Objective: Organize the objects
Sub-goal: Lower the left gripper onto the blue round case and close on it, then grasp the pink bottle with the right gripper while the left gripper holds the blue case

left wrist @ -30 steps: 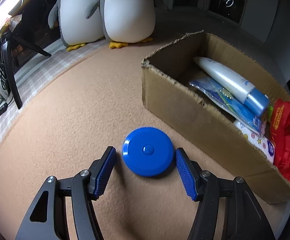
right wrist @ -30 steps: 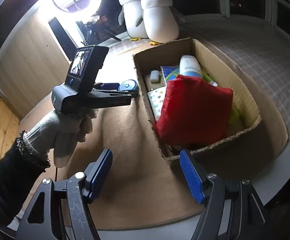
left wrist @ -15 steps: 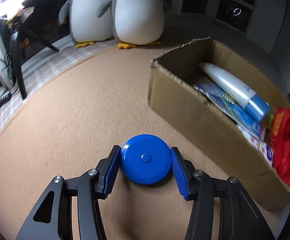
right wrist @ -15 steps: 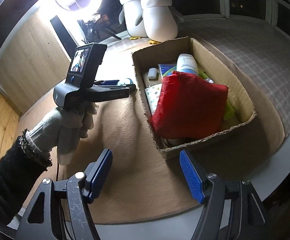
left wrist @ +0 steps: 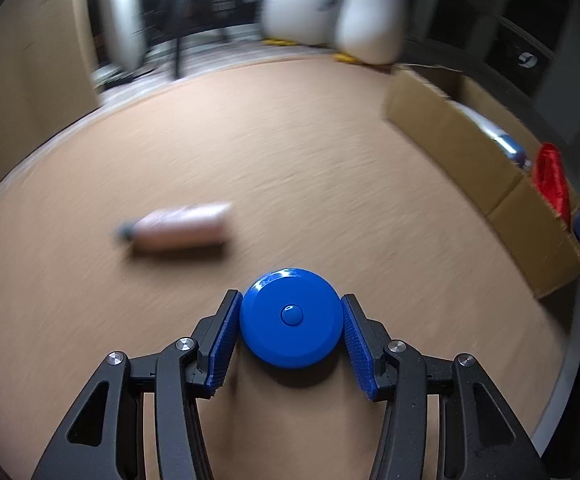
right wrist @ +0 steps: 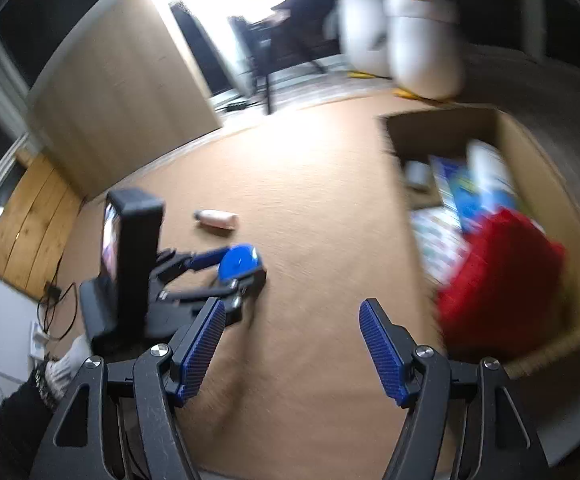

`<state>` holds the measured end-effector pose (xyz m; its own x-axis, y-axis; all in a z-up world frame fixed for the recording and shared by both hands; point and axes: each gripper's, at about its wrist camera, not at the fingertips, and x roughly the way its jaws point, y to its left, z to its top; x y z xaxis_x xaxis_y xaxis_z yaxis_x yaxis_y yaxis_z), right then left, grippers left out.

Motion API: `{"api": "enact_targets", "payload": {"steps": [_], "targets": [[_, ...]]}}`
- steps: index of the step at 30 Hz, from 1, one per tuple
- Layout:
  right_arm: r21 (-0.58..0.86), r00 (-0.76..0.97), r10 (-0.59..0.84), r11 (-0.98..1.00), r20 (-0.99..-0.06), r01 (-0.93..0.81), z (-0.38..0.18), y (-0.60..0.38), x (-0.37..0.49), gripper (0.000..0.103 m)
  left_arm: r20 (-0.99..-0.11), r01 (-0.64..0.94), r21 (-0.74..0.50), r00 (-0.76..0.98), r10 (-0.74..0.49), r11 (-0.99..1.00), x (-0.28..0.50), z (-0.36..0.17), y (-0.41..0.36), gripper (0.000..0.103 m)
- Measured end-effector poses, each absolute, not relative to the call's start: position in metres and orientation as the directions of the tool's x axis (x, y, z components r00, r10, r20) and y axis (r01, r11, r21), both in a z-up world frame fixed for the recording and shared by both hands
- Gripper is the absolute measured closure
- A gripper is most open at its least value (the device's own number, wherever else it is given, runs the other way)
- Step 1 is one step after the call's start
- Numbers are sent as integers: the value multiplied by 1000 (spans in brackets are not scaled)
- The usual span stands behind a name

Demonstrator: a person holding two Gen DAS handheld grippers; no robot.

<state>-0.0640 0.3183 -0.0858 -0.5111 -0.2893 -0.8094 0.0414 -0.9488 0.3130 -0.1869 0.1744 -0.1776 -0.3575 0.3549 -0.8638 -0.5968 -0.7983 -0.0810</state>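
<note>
A round blue disc (left wrist: 290, 318) with a small centre button sits clamped between the blue pads of my left gripper (left wrist: 290, 316), low in the left wrist view. The right wrist view shows that same disc (right wrist: 238, 261) held in the left gripper (right wrist: 234, 268) just above the tan mat, left of centre. My right gripper (right wrist: 291, 332) stands open over bare mat with nothing between its fingers. A small pink bottle (left wrist: 178, 226) lies on its side on the mat beyond the disc, also visible as the pink bottle (right wrist: 217, 219) from the right.
A cardboard box (right wrist: 537, 148) at the right holds a red bag (right wrist: 497, 280), a white tube and blue packets; the same box (left wrist: 441, 128) shows from the left. Two plush penguins (left wrist: 329, 4) stand behind. A wooden panel (right wrist: 122, 96) and a ring light are at the back left.
The left gripper closed on the blue disc and carried it left, away from the box; the pink bottle came into view. The right gripper swung left too, staying open.
</note>
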Motion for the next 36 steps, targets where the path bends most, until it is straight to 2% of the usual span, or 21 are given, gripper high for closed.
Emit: {"api": "enact_targets", "payload": {"steps": [6,9,16,21,30,32,36], "targets": [[193,-440,-268,-959,-857,208,-105,269,-126,37,-874,-437,-91,-396,282,-895,-200,-175,97,50],[207,-363,-299,-940,-882,271,-119,247,-165,37,-876,-386,-95,-406,261,-917,-206,-174,73,50],[120,-283,-252,-904,-925,411,-142,197,-216,37,-871,-360,-113,-412,267,-926,-211,-174,56,50],[61,-265,-198,-892,-944,448,-155,179,-237,39,-869,-354,-123,-413,273,-927,-214,-173,57,49],[51,-219,-166,-892,-962,450,-169,176,-241,58,-865,-342,-135,-417,279,-930,-221,-174,60,49],[56,-221,-169,-896,-961,441,-168,179,-241,70,-864,-340,-138,-418,280,-930,-221,-173,60,50],[71,-221,-180,-902,-959,426,-167,184,-238,79,-862,-328,-143,-423,280,-934,-224,-173,61,49]]}}
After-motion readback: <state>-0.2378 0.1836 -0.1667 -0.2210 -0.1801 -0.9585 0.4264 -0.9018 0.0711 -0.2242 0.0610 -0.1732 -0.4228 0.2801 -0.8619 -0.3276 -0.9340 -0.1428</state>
